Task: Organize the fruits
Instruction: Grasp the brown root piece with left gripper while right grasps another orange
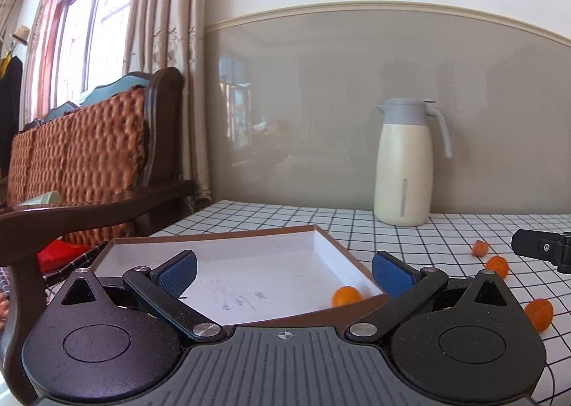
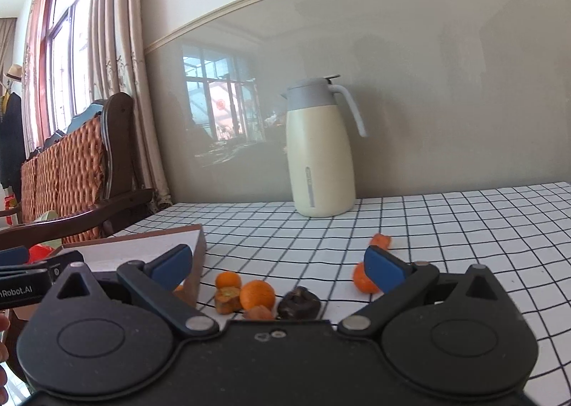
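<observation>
A shallow brown box (image 1: 332,238) with a white inside lies on the checked table. One small orange fruit (image 1: 346,296) rests in its near right corner. My left gripper (image 1: 283,270) hovers open over the box, nothing between its blue pads. Three orange fruits (image 1: 496,266) lie on the cloth to the right. In the right wrist view, my right gripper (image 2: 276,265) is open above a cluster of orange fruits (image 2: 257,294) and a dark brown one (image 2: 299,303). Another orange fruit (image 2: 362,279) sits partly behind the right finger, and one more (image 2: 381,240) lies farther back. The box's corner (image 2: 198,256) is at left.
A cream jug with a grey lid (image 1: 405,163) stands at the back by the wall (image 2: 321,149). A dark wooden chair with a woven back (image 1: 89,156) stands left of the table. The right gripper's tip (image 1: 542,249) shows at the left view's right edge.
</observation>
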`<action>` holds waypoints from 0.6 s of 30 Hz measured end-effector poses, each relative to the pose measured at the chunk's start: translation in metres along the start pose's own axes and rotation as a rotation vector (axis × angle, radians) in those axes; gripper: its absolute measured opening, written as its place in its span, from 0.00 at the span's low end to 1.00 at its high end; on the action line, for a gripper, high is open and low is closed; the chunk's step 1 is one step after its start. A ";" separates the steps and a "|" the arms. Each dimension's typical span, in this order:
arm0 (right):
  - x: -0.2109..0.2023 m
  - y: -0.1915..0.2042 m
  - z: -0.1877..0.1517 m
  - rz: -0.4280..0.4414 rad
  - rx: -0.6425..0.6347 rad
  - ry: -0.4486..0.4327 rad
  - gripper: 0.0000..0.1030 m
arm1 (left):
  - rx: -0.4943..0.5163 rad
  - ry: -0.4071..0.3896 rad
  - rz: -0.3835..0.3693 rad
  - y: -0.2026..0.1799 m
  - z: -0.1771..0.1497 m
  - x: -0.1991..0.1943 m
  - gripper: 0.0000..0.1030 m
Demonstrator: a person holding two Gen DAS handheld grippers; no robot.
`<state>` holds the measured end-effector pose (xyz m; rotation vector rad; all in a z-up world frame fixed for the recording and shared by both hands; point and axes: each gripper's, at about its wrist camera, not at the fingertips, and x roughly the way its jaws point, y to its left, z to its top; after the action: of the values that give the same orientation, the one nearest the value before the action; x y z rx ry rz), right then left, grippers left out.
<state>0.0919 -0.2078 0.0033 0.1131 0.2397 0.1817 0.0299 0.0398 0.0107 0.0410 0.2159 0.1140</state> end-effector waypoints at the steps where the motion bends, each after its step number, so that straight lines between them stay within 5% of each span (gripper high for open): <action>1: -0.003 -0.005 -0.001 -0.013 -0.001 0.003 0.94 | 0.009 0.000 -0.013 -0.007 0.000 0.000 1.00; 11: -0.013 -0.034 -0.022 -0.082 -0.009 0.110 0.65 | 0.053 0.049 -0.140 -0.057 -0.006 0.010 1.00; 14: -0.011 -0.037 -0.026 -0.084 -0.009 0.140 0.56 | 0.092 0.080 -0.165 -0.071 -0.010 0.014 0.83; 18: -0.003 -0.039 -0.032 -0.102 -0.006 0.170 0.56 | 0.114 0.110 -0.174 -0.083 -0.015 0.019 0.82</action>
<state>0.0872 -0.2436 -0.0321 0.0791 0.4139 0.0910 0.0540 -0.0405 -0.0125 0.1291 0.3346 -0.0697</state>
